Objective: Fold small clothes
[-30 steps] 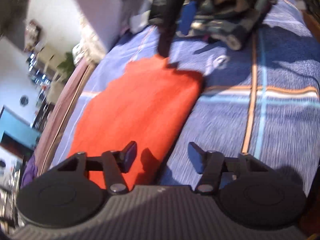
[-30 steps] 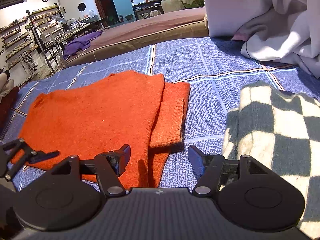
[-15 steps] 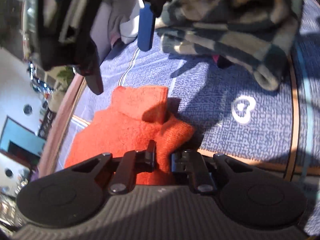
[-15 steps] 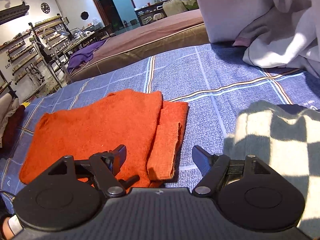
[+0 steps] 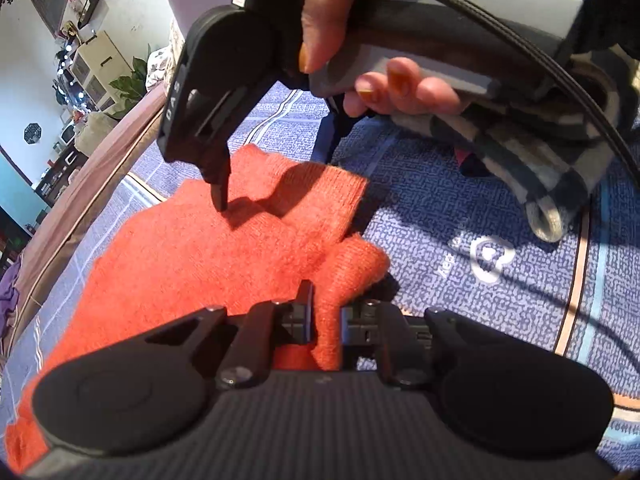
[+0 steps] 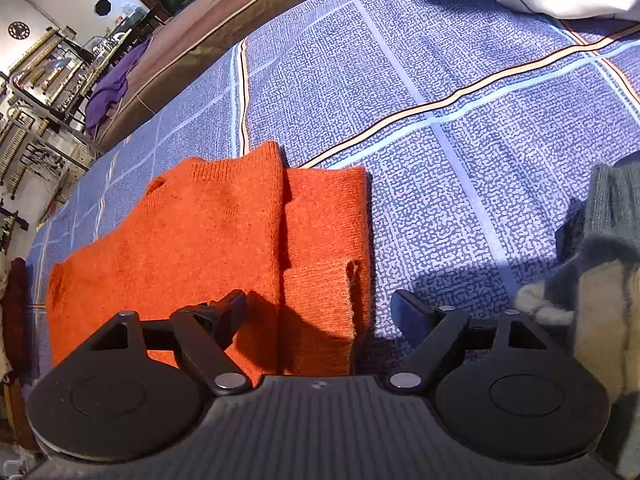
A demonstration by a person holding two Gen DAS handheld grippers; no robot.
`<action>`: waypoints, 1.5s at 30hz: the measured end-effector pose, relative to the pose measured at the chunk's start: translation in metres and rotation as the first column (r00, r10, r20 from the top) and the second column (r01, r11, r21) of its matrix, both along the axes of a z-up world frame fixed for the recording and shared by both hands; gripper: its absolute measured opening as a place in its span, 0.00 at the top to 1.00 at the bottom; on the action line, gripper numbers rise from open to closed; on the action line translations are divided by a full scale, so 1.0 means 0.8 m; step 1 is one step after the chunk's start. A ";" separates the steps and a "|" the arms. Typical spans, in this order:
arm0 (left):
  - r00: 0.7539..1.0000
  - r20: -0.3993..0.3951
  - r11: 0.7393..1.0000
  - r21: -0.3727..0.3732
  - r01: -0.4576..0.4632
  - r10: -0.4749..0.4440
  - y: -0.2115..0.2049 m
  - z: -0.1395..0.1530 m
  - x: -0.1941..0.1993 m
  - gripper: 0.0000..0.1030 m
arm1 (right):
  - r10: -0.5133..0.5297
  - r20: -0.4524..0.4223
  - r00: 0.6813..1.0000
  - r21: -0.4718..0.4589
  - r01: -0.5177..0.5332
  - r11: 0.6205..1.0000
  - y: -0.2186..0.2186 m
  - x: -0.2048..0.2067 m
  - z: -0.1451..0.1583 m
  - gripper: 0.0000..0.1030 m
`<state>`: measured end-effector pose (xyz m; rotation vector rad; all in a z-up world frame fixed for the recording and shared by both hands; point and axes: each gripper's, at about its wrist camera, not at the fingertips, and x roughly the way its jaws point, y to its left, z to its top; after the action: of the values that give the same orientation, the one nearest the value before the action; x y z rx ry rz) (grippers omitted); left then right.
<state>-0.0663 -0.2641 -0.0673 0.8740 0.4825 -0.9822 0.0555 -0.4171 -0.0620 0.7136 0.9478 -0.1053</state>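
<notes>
Here, mid-fold: left gripper point(image 5: 325, 322) clamped on a corner of the orange sweater point(image 6: 208, 240) lying on the blue bedspread point(image 6: 440, 80), right gripper point(image 6: 318, 312) spread just over the sweater; next probably needs pinching the sleeve edge.

A lived-in home, bedroom open to a living area. Underfoot of everything, a bed with a blue patterned striped bedsheet point(image 6: 460, 92). Beyond its far edge, a brown mattress edge point(image 6: 208, 28), purple cloth point(image 6: 108, 88), metal shelving racks point(image 6: 36, 92), cream cabinets point(image 5: 94, 66), a leafy houseplant point(image 5: 128, 88).
</notes>
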 end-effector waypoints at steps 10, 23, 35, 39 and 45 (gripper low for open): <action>1.000 -0.028 1.000 -0.009 -0.014 0.014 0.002 -0.001 0.008 0.88 | -0.021 0.076 0.997 0.119 0.012 0.993 0.002 0.011 -0.003 0.00; 0.971 -0.193 0.964 -0.196 -0.181 0.143 0.039 0.033 0.054 0.93 | -0.018 0.113 0.993 0.181 -0.003 0.983 -0.002 0.011 0.004 0.71; 0.686 -0.412 0.485 -0.495 -0.721 0.599 0.368 0.132 0.112 0.94 | 0.213 0.366 0.906 0.412 -0.363 0.836 0.216 0.126 0.125 0.73; 0.535 -0.502 0.346 -0.424 -0.837 0.679 0.437 0.100 0.123 0.93 | 0.355 0.316 0.880 0.354 -0.457 0.816 0.342 0.176 0.116 0.73; 0.359 -0.678 0.157 -0.342 -0.926 0.642 0.505 0.046 0.132 0.34 | 0.473 0.302 0.828 0.139 -0.529 0.837 0.405 0.182 0.101 0.17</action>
<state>0.0391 0.1398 -0.0301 -0.3976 0.7352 -0.1750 0.2008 -0.0929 0.0188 0.6345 0.8758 0.5598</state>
